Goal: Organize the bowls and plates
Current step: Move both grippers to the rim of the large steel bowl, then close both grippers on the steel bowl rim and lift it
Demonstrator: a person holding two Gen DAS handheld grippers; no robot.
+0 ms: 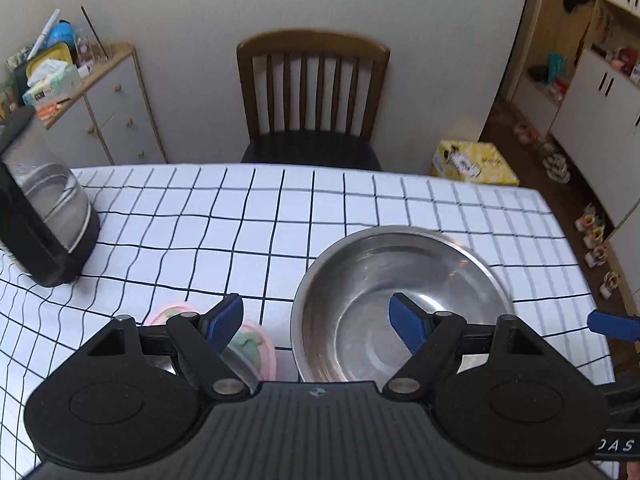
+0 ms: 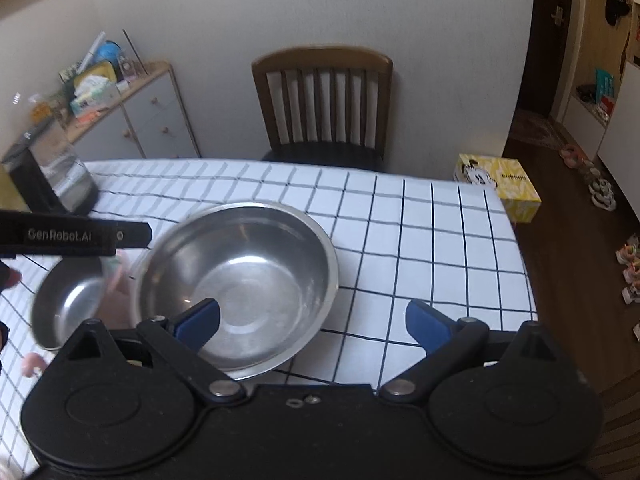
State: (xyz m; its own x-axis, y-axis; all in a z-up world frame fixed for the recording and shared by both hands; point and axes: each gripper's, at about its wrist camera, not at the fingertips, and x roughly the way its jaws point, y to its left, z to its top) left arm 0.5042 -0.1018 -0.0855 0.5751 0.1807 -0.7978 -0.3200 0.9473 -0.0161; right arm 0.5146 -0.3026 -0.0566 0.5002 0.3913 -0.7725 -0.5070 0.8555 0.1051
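A large steel bowl (image 1: 400, 304) (image 2: 240, 284) sits on the checked tablecloth (image 1: 240, 232) (image 2: 432, 248). To its left lies a pink plate (image 1: 262, 350) holding a smaller steel bowl (image 2: 70, 304). My left gripper (image 1: 316, 320) is open above the gap between the pink plate and the large bowl, its right finger over the bowl. My right gripper (image 2: 312, 322) is open, its left finger over the large bowl's near side, its right finger over the cloth. Both are empty. The left gripper's body (image 2: 72, 236) shows in the right wrist view.
A steel and black kettle (image 1: 44, 216) (image 2: 52, 176) stands at the table's far left. A wooden chair (image 1: 312, 92) (image 2: 324, 104) stands behind the table. A cluttered cabinet (image 1: 112, 108) is at the left, a yellow box (image 1: 474, 164) on the floor at right.
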